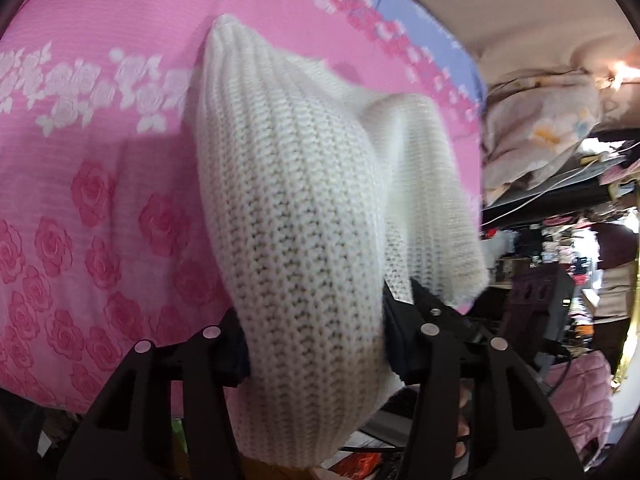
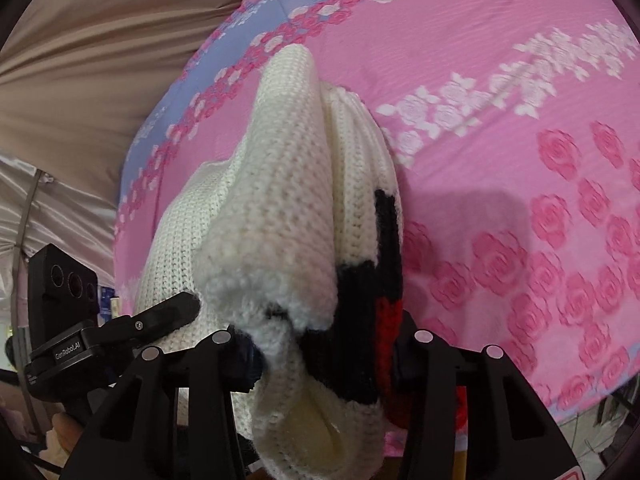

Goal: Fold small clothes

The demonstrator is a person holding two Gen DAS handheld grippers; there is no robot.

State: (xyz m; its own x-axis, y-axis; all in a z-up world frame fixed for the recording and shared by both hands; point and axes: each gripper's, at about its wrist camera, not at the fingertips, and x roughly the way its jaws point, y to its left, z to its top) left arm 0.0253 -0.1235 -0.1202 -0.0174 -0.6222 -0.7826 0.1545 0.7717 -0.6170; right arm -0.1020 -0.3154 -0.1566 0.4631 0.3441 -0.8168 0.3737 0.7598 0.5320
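Observation:
A white knitted sweater (image 1: 288, 200) with black and red patches (image 2: 360, 308) hangs lifted over a pink rose-print bed sheet (image 1: 100, 128). My left gripper (image 1: 316, 344) is shut on a thick fold of the white knit. My right gripper (image 2: 324, 356) is shut on another bunched part, where the black and red patches show. A sleeve (image 1: 432, 200) dangles to the right in the left wrist view. The left gripper's body (image 2: 100, 340) shows at the lower left of the right wrist view, close against the sweater.
The pink sheet (image 2: 500, 160) has a lilac border (image 2: 168, 128) at its far edge. A beige curtain (image 2: 88, 60) hangs behind the bed. Bedding and cluttered shelves (image 1: 560, 208) stand to the right of the bed in the left wrist view.

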